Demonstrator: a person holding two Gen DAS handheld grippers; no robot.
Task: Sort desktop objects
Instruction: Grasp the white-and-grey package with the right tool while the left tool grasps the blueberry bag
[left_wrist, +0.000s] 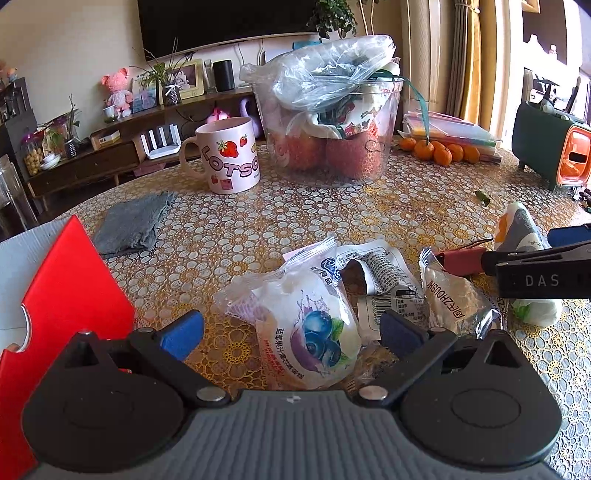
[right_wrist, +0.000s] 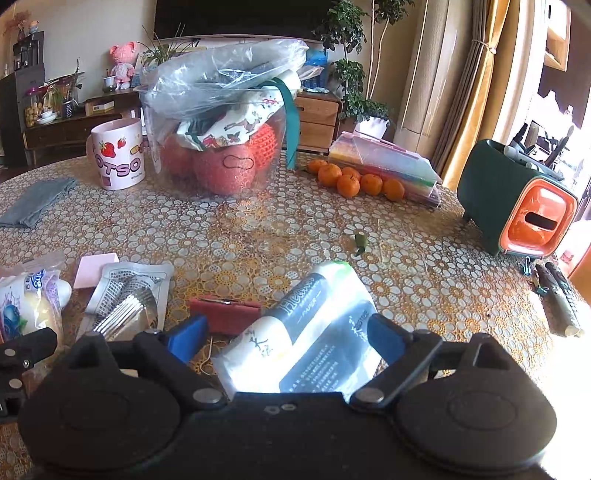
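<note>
Mug (left_wrist: 226, 155) left of tub (left_wrist: 328, 122), tangerines (left_wrist: 443, 149) right, snack packs (left_wrist: 314, 314) in front.

The left claw (left_wrist: 290, 334) has a grey ribbed body with two black rounded housings, each with a triangular cut-out; black link arms hinge on silver round pins and end in blue pads; the right claw (right_wrist: 290, 338) has the same black housings, silver pins and blue pads, but a black body with two small hex screws; seen from the left wrist, its black finger bears white letters "DAS".
</note>
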